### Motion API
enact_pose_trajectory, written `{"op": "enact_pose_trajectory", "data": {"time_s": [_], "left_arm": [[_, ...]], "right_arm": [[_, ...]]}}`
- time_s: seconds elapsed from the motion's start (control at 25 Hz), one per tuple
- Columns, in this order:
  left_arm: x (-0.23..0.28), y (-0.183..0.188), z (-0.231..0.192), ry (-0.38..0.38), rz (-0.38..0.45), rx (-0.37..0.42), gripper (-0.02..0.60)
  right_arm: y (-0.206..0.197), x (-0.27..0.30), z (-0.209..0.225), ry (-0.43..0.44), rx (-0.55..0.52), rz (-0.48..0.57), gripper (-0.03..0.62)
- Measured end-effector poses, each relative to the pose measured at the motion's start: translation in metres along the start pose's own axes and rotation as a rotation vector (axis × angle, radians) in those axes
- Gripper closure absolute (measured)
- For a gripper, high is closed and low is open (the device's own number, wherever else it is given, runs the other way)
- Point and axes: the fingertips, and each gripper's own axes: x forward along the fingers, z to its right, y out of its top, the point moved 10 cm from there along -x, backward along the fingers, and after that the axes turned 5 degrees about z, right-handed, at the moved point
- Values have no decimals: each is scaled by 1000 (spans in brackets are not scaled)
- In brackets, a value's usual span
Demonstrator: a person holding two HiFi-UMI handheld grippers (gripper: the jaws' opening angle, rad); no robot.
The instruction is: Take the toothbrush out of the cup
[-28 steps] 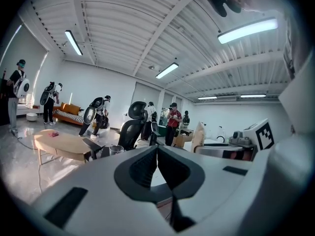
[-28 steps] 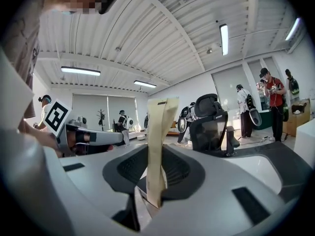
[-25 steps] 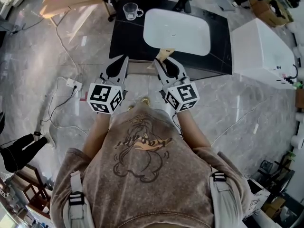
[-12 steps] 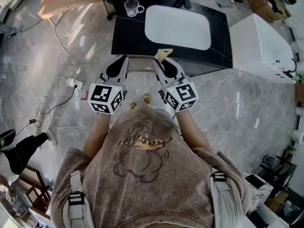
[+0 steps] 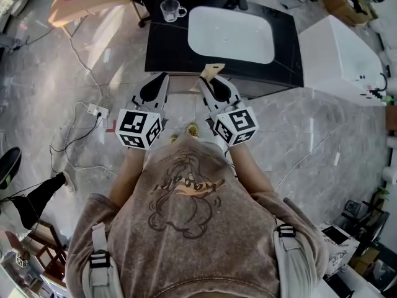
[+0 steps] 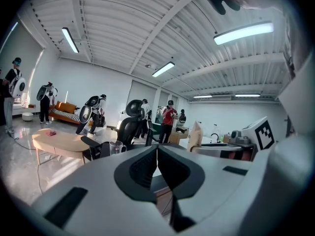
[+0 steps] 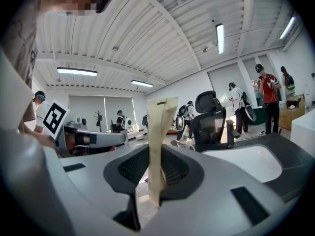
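Left hand-held gripper (image 6: 157, 147): I read its jaws pressed together with nothing between them, short of the basin's (image 5: 231, 36) near side.
Right hand-held gripper (image 7: 156, 150): nearly closed, clamped on the toothbrush (image 7: 160, 127).
Toothbrush: tan-wrapped, upright in my grip, nearer me than the basin.
Cup (image 5: 170, 9): glass, on the black surface (image 5: 164, 54), off the basin's far-left corner.

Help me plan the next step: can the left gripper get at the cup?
Probably yes: the left gripper is empty, jaws shut, and nothing stands between it and the cup on the counter.
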Motion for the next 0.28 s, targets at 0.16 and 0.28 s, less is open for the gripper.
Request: {"op": "enact_pose_trajectory", "data": {"time_s": [0.16,0.28], "left_arm": [[1,1,-1,7,-4,-4,565],[1,1,0,9,-7,-6,565]], "right_arm": [[1,2,1,6,3,0,507],[1,2,1,11,5,-3,507]]}}
